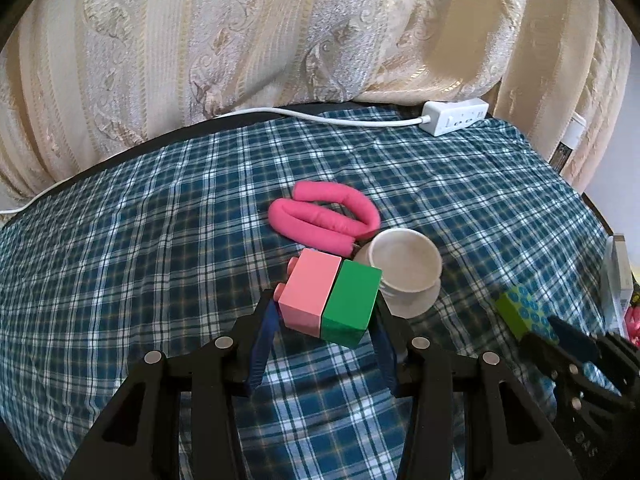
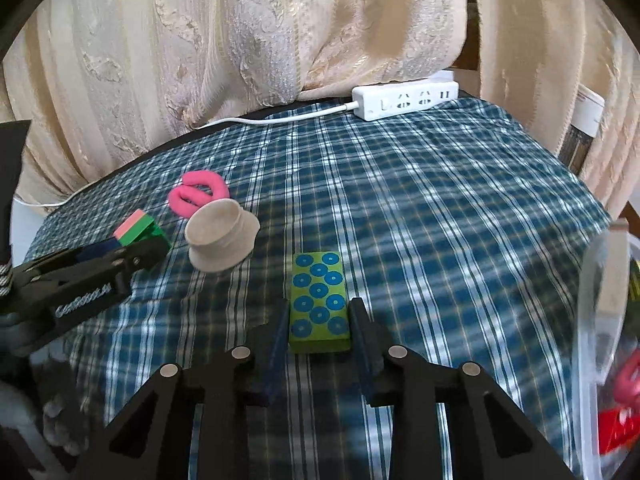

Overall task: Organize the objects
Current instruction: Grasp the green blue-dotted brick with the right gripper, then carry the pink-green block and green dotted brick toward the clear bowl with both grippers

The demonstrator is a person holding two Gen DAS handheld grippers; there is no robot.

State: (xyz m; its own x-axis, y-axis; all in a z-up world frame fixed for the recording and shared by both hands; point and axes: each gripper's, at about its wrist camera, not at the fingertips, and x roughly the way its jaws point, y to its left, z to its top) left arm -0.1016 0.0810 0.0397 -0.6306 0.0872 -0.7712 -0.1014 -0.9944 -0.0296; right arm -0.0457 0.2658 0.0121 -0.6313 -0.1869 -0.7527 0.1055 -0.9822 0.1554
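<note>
A block made of a pink half and a green half [image 1: 332, 296] sits between the blue pads of my left gripper [image 1: 325, 306], which is shut on it just above the checked cloth. The same block [image 2: 136, 228] and left gripper [image 2: 154, 246] show at the left of the right wrist view. My right gripper [image 2: 319, 307] is shut on a flat green block with blue circles [image 2: 319, 292], its pads pressing the two long sides. In the left wrist view that block [image 1: 520, 308] and the right gripper [image 1: 560, 330] are at the right edge.
A pink foam loop [image 1: 324, 216] and a white cup on its side [image 1: 404, 268] lie just beyond the pink and green block. A white power strip [image 2: 404, 100] with its cord runs along the back edge by the curtain. A clear plastic bin [image 2: 600, 300] stands at the right.
</note>
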